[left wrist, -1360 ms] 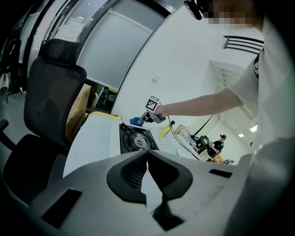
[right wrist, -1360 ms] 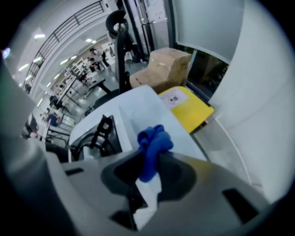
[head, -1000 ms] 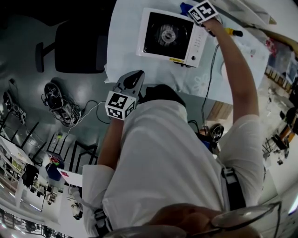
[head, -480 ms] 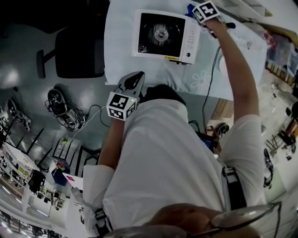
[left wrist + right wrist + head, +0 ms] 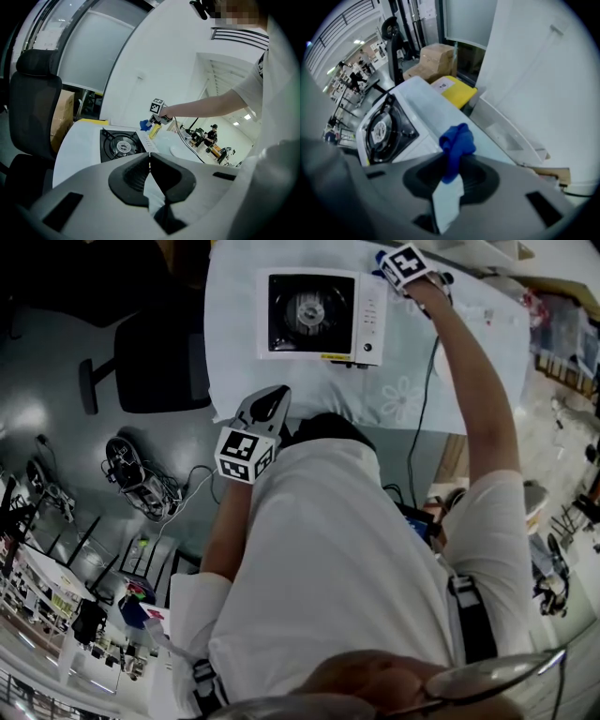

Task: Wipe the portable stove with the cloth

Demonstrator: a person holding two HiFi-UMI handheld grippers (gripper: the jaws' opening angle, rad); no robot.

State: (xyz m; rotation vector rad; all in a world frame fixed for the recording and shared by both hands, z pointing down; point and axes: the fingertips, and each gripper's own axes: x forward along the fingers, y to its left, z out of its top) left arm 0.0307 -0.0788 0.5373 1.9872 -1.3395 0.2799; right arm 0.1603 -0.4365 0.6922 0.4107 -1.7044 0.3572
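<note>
The portable stove (image 5: 314, 315) is white with a black burner top and stands on a pale tablecloth (image 5: 412, 390). My right gripper (image 5: 408, 263) hangs just past the stove's right far corner, shut on a blue cloth (image 5: 380, 256). In the right gripper view the cloth (image 5: 457, 139) bunches out from between the jaws of my right gripper (image 5: 452, 161), above the table beside the stove (image 5: 389, 126). My left gripper (image 5: 255, 430) is held near the table's front edge, away from the stove. Its jaws meet with nothing between them, as the left gripper (image 5: 150, 157) view shows.
A black office chair (image 5: 159, 362) stands left of the table. A black cable (image 5: 427, 381) runs across the cloth on the right, past a white round plate (image 5: 441, 357). A yellow item (image 5: 454, 91) lies on the table beyond the stove, and cardboard boxes (image 5: 438, 56) stand further off.
The head view has turned a little, so the stove sits squarer and further left in it. My right gripper keeps the cloth by the stove's far right corner. The left gripper has not moved.
</note>
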